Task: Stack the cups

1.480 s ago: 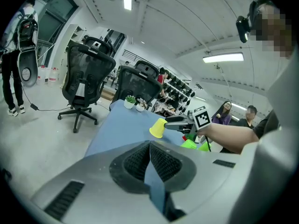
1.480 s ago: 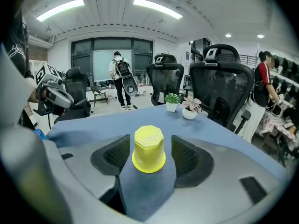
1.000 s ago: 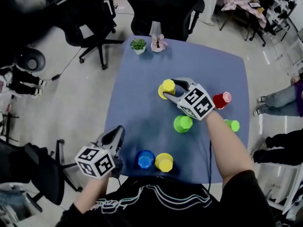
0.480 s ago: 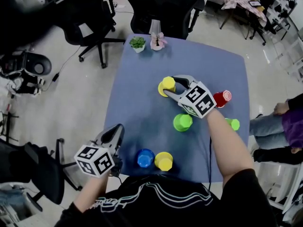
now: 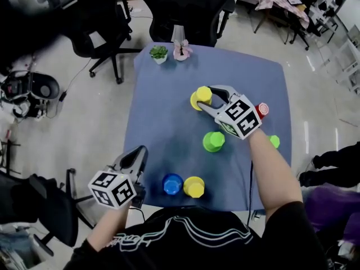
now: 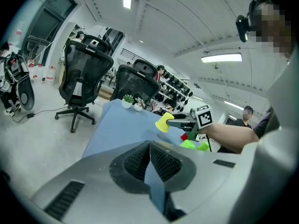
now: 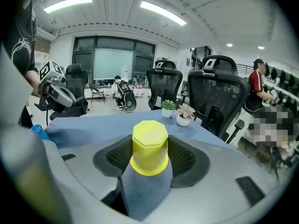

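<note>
An upside-down yellow cup (image 5: 200,98) (image 7: 149,146) hangs a little above the blue table (image 5: 163,111), with my right gripper (image 5: 205,97) (image 7: 149,158) shut on its sides. The left gripper view shows this cup (image 6: 164,122) clear of the cloth. Standing upside down on the table are a green cup (image 5: 214,141), a blue cup (image 5: 172,183) and a second yellow cup (image 5: 194,187) near the front edge. A red cup (image 5: 262,109) and another green cup (image 5: 274,141) lie partly hidden behind my right arm. My left gripper (image 5: 139,156) (image 6: 149,146) hovers off the table's front left corner, shut and holding nothing.
Two small potted plants (image 5: 158,53) (image 5: 181,50) stand at the table's far edge. Black office chairs (image 5: 185,10) (image 5: 95,21) are behind the table and to its left. A person's legs (image 5: 332,167) show on the floor at the right.
My right gripper has risen a little with the yellow cup in it. The left gripper has stayed where it was.
</note>
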`<move>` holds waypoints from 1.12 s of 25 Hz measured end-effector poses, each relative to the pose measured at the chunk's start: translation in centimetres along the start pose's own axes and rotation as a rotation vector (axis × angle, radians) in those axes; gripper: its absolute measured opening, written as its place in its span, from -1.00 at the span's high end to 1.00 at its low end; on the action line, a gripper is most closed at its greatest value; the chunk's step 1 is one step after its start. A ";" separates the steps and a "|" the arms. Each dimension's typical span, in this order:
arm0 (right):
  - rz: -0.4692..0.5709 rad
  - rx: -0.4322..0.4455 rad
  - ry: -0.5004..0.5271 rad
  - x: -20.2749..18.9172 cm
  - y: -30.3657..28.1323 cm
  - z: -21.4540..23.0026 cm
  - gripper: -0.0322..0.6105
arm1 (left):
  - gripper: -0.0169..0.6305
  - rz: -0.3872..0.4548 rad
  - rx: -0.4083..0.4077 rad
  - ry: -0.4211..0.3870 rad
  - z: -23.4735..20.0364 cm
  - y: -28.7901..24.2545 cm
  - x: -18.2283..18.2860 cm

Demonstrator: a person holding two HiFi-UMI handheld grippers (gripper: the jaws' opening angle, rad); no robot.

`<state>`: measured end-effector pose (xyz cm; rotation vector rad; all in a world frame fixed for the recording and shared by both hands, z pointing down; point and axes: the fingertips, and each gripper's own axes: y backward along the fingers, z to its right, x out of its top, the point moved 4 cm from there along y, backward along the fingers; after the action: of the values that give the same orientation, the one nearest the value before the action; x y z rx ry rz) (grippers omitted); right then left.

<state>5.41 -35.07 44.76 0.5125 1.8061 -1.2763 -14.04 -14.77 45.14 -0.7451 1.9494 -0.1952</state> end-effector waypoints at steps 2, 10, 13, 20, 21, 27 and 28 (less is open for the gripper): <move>0.007 -0.023 -0.006 0.4 0.8 -0.1 0.12 | 0.87 -0.001 -0.008 -0.006 0.3 0.4 0.3; 0.028 -0.106 -0.008 1.5 4.9 -1.1 0.13 | 0.87 -0.003 -0.050 -0.034 1.9 2.1 0.9; 0.036 -0.143 -0.006 1.7 6.7 -1.5 0.13 | 0.87 0.000 -0.070 -0.046 2.8 2.6 1.0; 0.066 -0.216 -0.046 1.5 10.6 -3.8 0.13 | 0.87 0.007 -0.110 -0.058 4.2 4.3 1.1; 0.069 -0.226 -0.050 1.4 11.2 -4.1 0.13 | 0.87 0.008 -0.116 -0.063 4.3 4.5 1.0; 0.080 -0.283 -0.071 0.9 15.0 -6.7 0.13 | 0.87 0.001 -0.149 -0.083 6.0 5.7 0.2; 0.079 -0.294 -0.070 0.7 15.7 -7.1 0.13 | 0.87 0.002 -0.157 -0.089 6.4 5.9 0.2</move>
<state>13.51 -22.51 36.23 0.3667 1.8553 -0.9432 -11.09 -9.06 39.34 -0.8398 1.8953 -0.0077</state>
